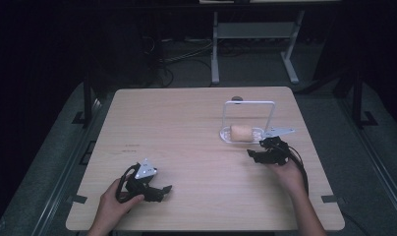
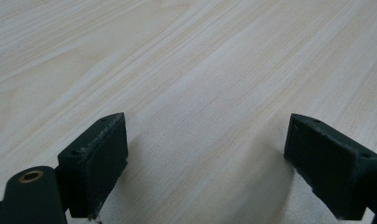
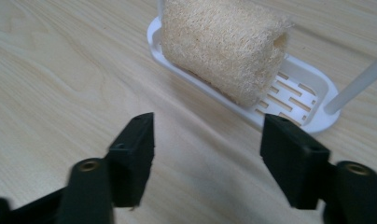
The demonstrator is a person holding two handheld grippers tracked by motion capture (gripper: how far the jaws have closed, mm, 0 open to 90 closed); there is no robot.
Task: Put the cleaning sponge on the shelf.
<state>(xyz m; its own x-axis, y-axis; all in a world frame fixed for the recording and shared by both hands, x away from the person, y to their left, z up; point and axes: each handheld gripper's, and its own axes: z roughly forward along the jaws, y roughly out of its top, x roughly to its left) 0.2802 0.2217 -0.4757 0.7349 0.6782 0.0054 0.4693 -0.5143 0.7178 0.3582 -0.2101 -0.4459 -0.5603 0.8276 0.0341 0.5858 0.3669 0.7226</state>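
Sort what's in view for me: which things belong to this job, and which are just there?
In the job:
- loofah sponge, lying in the tray
- white slotted tray with its upright wire frame
- right tool, open, just short of the tray

Just there:
- left tool, open over bare wooden table
- desk legs behind the table

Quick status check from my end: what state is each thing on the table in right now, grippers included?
Loofah sponge: lying on its side in the tray, not gripped.
White tray: flat on the table, slotted floor partly bare, its white frame upright.
Right gripper: open, nothing between the jaws, just short of the tray.
Left gripper: open, nothing held, low over bare table.
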